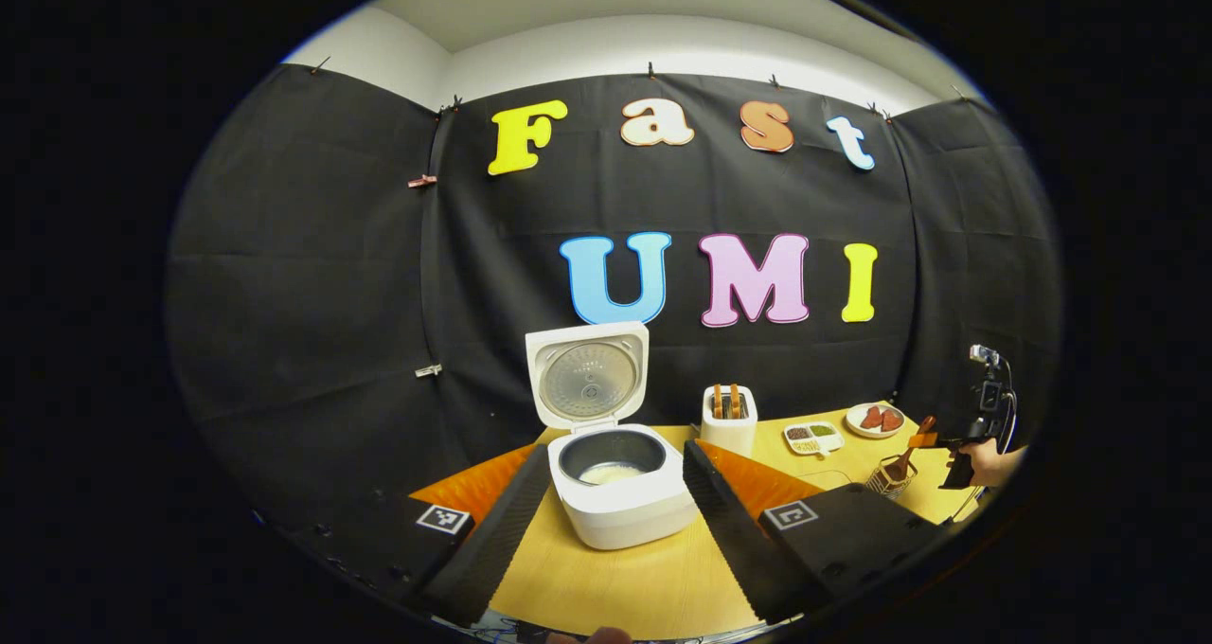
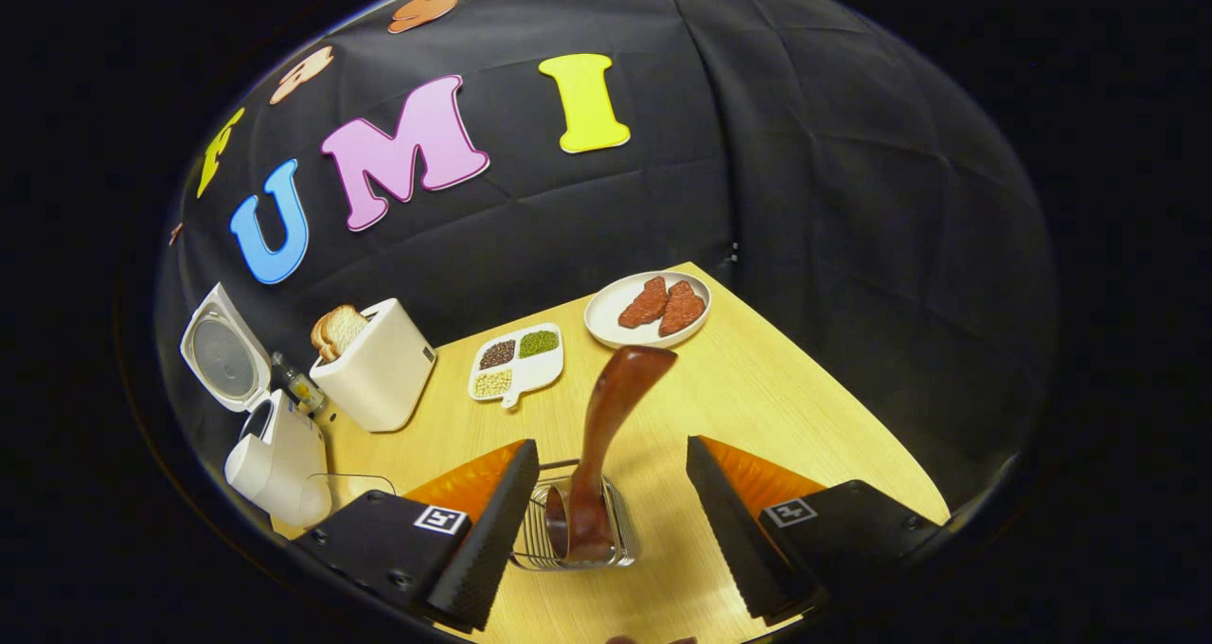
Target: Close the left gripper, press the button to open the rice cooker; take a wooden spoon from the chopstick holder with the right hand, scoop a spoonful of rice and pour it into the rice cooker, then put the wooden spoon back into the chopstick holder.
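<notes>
The wooden spoon (image 2: 606, 436) stands in the wire chopstick holder (image 2: 578, 530) on the tabletop (image 2: 757, 407), between the right tongs' (image 2: 611, 521) 2 spread fingers; it looks light, stiff and smooth, best pinched mid-handle.

Left claw (image 1: 615, 516) fingers spread wide, right claw (image 2: 606, 521) fingers spread wide

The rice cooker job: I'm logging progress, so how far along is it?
Done: the rice cooker stands with its lid up, and something pale lies in its pot. The wooden spoon stands in the chopstick holder, leaning, with the right tongs open on either side of it, not gripping. The left tongs are open too. Left: little, if the pale stuff is the poured rice; I cannot confirm.
</notes>
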The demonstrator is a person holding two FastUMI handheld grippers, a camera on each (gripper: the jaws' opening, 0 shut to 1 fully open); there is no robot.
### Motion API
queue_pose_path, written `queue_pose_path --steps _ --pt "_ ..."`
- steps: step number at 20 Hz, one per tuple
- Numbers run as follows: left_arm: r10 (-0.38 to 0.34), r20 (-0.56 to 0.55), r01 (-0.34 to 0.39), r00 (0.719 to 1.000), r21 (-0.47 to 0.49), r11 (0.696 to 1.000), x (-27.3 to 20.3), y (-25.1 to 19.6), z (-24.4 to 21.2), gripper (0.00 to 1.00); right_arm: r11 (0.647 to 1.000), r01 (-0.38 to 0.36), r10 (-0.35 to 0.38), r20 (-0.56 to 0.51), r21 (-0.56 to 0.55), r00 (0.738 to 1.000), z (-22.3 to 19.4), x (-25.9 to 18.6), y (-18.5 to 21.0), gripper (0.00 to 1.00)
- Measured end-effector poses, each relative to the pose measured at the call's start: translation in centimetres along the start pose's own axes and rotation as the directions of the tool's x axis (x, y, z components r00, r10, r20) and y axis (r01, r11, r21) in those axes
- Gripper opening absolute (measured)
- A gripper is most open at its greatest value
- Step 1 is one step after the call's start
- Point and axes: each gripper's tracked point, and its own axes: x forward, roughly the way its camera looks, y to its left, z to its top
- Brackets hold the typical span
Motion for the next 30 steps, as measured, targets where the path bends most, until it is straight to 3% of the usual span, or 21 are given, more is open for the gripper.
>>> queue_pose_path --steps 4,11,16,17,19,22,25,30 --pt "-0.021 0.049 0.022 0.999 -0.016 1.0 2.1 0.6 1.4 0.97 0.999 0.037 -0.037 0.026 0.013 0.999 -0.2 -3.7 -1.2 0.99" --pt "-0.092 0.221 0.115 0.971 -0.09 0.989 8.3 1.2 8.0 0.97 1.0 -0.006 0.006 0.13 0.001 0.991 3.3 -12.0 0.8 0.99" --pt "-0.042 0.362 0.056 0.931 -0.03 0.998 13.0 4.7 16.0 1.0 0.999 -0.014 0.024 0.189 -0.051 0.982 5.0 -16.7 1.6 0.98" --pt "-0.033 0.386 0.047 0.922 -0.026 0.999 14.3 5.1 17.4 0.97 0.998 -0.011 0.023 0.193 -0.065 0.981 5.0 -17.4 1.7 0.98" --pt "-0.02 0.409 0.044 0.912 -0.05 0.998 17.2 5.9 19.9 1.0 0.996 -0.003 0.02 0.198 -0.088 0.98 4.9 -18.7 1.6 0.98" --pt "0.004 0.413 0.031 0.911 -0.078 0.996 21.7 7.2 22.2 0.97 0.996 0.006 0.012 0.203 -0.085 0.979 3.9 -20.7 1.2 0.98" --pt "-0.005 0.399 0.013 0.917 -0.017 1.0 26.4 7.4 22.9 0.98 0.997 0.017 -0.002 0.208 -0.069 0.978 3.7 -22.4 1.1 0.98" --pt "-0.034 0.304 0.029 0.952 0.021 0.999 34.5 6.5 19.9 0.98 0.998 0.029 -0.016 0.218 -0.056 0.976 3.2 -25.3 1.3 0.99"
